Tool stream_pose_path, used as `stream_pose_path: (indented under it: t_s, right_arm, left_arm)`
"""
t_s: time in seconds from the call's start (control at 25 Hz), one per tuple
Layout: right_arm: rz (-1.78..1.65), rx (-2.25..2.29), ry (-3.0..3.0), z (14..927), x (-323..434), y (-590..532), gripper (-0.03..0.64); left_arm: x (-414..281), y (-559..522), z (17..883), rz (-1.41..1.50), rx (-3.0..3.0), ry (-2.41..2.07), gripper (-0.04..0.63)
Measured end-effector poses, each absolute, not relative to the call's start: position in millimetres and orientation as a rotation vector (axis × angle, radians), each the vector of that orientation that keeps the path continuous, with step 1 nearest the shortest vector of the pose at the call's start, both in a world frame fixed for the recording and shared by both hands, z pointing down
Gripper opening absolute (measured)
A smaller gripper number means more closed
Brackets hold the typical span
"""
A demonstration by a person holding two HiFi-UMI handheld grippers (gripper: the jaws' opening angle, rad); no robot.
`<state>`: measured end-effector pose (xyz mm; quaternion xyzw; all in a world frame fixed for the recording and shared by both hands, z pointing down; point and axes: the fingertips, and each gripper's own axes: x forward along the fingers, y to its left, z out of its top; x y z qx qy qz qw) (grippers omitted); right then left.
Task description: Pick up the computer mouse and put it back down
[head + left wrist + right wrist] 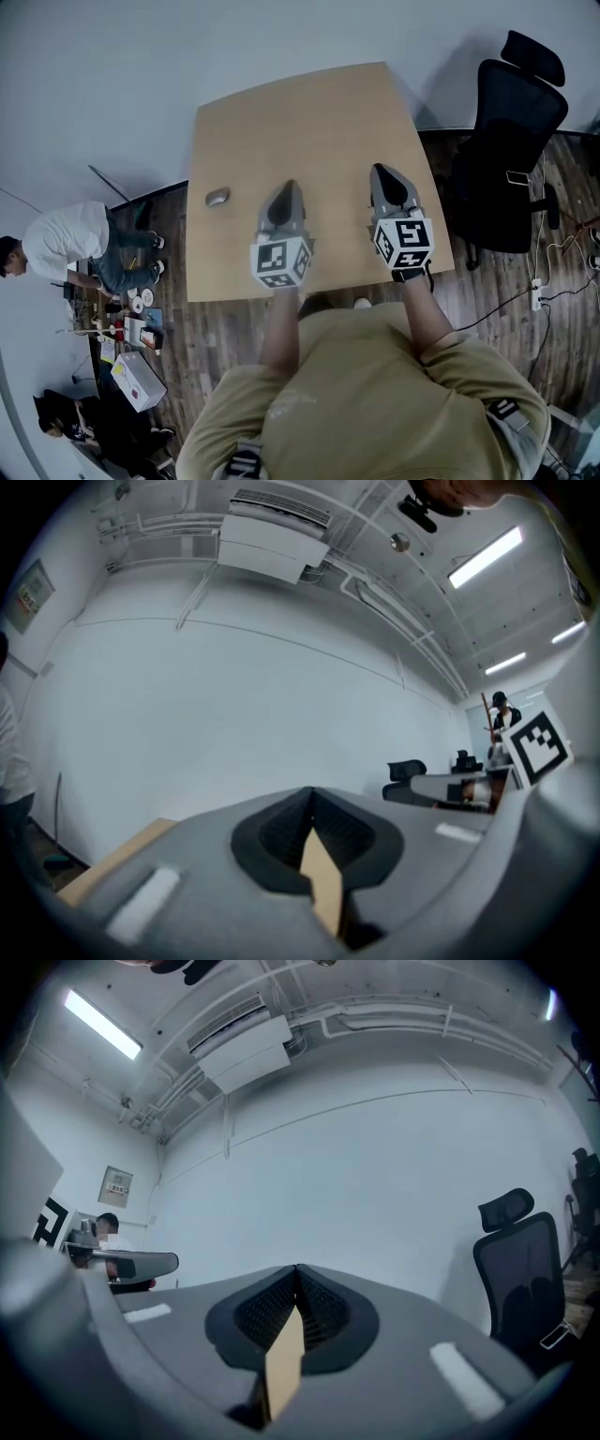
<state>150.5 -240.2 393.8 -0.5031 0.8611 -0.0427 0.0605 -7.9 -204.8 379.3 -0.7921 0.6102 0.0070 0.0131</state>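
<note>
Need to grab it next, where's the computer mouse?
In the head view, the computer mouse lies on the table near its left edge, left of the left gripper and apart from it.

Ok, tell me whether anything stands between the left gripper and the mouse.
Nothing visible does. The computer mouse lies alone on the table, left of the left gripper, with only tabletop between them.

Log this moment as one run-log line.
left tool: shut, empty | right tool: shut, empty | mouse: lying on table, left of left tool, not held
</note>
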Motion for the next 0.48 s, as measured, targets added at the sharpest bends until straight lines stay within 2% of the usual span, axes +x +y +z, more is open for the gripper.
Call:
stream_pose_path:
  t_s: [0.48]
  right_arm:
    - [-0.193, -1.496, 2.659, 424, 135, -247, 0.008]
  left_arm:
    - [-10, -201, 411, -0.096, -2.494, 1.914, 0.002]
